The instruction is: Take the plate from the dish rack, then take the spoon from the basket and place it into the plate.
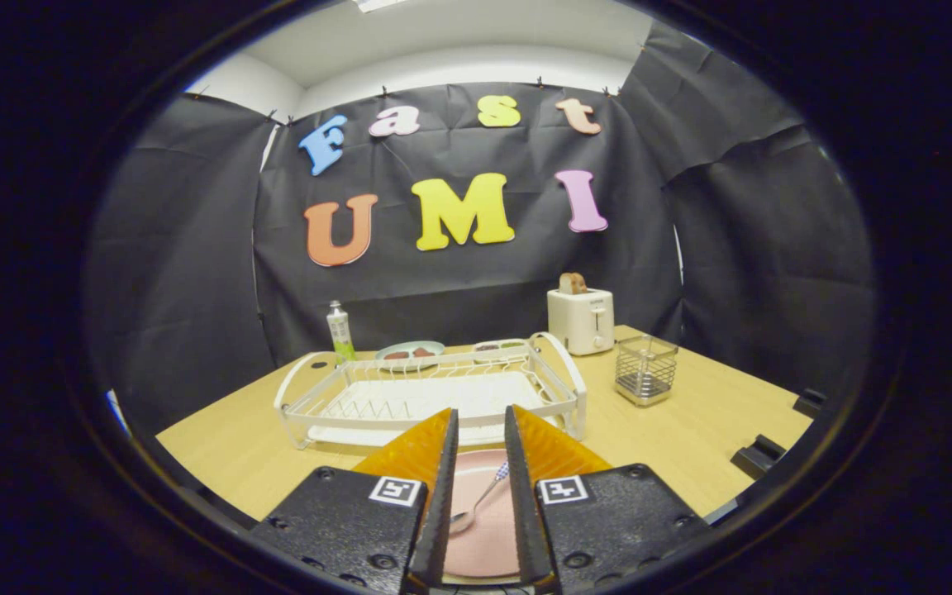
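Note:
A pink plate [488,529] lies flat on the wooden table [691,430], seen through the gap between my fingers [441,496]. A metal spoon [480,500] rests in the plate, bowl toward me, patterned handle pointing away. My gripper [480,430] hovers above the plate, open, with nothing pressed between its fingers. Just beyond the fingers stands the white wire dish rack [435,397], with no dishes in it. The small wire basket [646,370] stands to the rack's right.
A white toaster [581,318] with a slice of bread stands behind the rack on the right. A squeeze tube [340,330] and two plates of food [410,352] sit behind the rack. Black blocks [761,454] lie at the table's right edge.

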A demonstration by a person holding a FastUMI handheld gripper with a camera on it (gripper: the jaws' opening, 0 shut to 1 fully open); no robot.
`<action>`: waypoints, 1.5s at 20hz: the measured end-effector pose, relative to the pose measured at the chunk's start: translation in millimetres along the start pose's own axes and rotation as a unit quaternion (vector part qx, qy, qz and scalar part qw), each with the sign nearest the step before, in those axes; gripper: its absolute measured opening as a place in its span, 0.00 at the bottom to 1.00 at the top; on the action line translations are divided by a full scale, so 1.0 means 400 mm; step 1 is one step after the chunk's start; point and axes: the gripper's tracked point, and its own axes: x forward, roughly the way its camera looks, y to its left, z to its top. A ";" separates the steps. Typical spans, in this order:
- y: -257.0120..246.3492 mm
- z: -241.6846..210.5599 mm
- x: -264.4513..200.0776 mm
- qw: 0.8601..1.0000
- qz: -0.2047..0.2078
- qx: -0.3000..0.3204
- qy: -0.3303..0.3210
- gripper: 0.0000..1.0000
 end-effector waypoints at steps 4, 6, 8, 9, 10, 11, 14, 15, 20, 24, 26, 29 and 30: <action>-0.034 0.039 -0.030 1.000 -0.003 0.014 -0.009 0.63; -0.046 0.064 -0.047 1.000 0.004 0.021 -0.013 0.74; -0.069 0.087 -0.058 1.000 0.002 0.020 -0.013 0.84; -0.087 0.098 -0.064 1.000 -0.006 0.021 -0.013 0.89; -0.106 0.113 -0.071 1.000 -0.015 0.023 -0.015 0.96; -0.119 0.131 -0.073 0.999 -0.020 0.021 -0.022 1.00; -0.153 0.184 -0.115 0.999 -0.021 0.010 -0.040 1.00; -0.171 0.197 -0.126 0.999 -0.023 0.007 -0.043 1.00; -0.239 0.250 -0.190 0.998 -0.017 0.000 -0.053 1.00; -0.272 0.275 -0.233 0.998 -0.008 0.008 -0.056 1.00; -0.281 0.281 -0.243 0.998 -0.006 -0.004 -0.061 1.00; -0.298 0.286 -0.257 0.998 -0.012 -0.011 -0.067 1.00; -0.291 0.282 -0.255 0.998 -0.009 -0.013 -0.065 1.00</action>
